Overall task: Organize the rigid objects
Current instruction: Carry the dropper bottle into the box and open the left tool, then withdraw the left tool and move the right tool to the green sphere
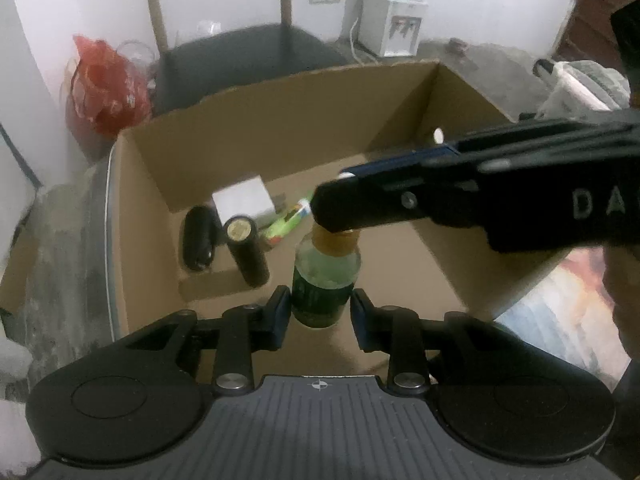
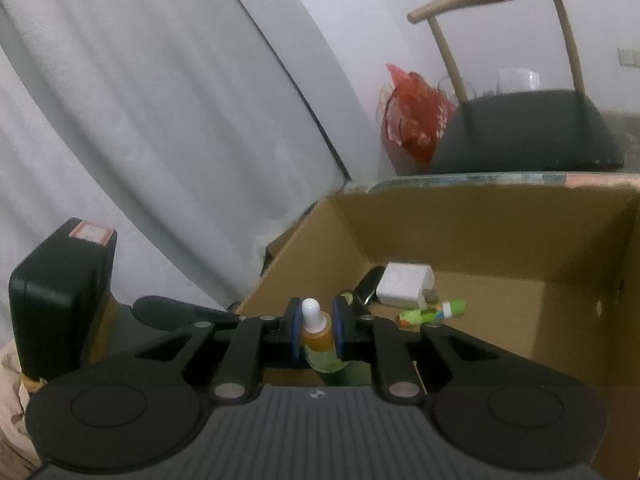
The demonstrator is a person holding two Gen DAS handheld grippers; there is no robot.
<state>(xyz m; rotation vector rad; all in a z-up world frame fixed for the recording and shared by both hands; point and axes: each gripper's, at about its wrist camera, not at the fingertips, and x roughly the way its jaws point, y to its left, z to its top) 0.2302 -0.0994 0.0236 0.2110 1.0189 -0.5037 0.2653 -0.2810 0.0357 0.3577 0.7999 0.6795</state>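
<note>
— Where was the dropper bottle (image 1: 325, 280) at that point?

— Over the open cardboard box (image 1: 256, 128), upright, green-labelled body below, orange neck and white bulb on top. The right hand-held gripper (image 2: 316, 330) was pinching it at the neck, its blue pads (image 2: 295, 328) pressed against either side just under the white bulb.

— And the left hand-held gripper (image 1: 320, 312)?

— It was down at the bottle's lower body, one finger on each side. The fingers (image 1: 278, 312) stood slightly apart from the glass, as far as I could see, so spread rather than gripping. No earlier look to compare, so I'd leave it there.

— What else lay in the box?

— Toward the far-left corner: a black cylinder (image 1: 246, 250) with a pale round end, leaning; a black oblong case (image 1: 198, 240) just beside it; a white cube-shaped box (image 1: 244, 200) behind those; and a small green tube (image 1: 288, 220) lying flat near the white one.

— And around the box?

— A dark-seated chair (image 1: 248, 60) with a wooden back stood behind it, a red plastic bag (image 1: 104, 88) to its side against the wall, and a white water dispenser (image 1: 390, 20) further back. From the right side, a black case (image 2: 60, 296) with a red-and-white sticker sat beside the box, in front of a pale curtain (image 2: 140, 100).
</note>
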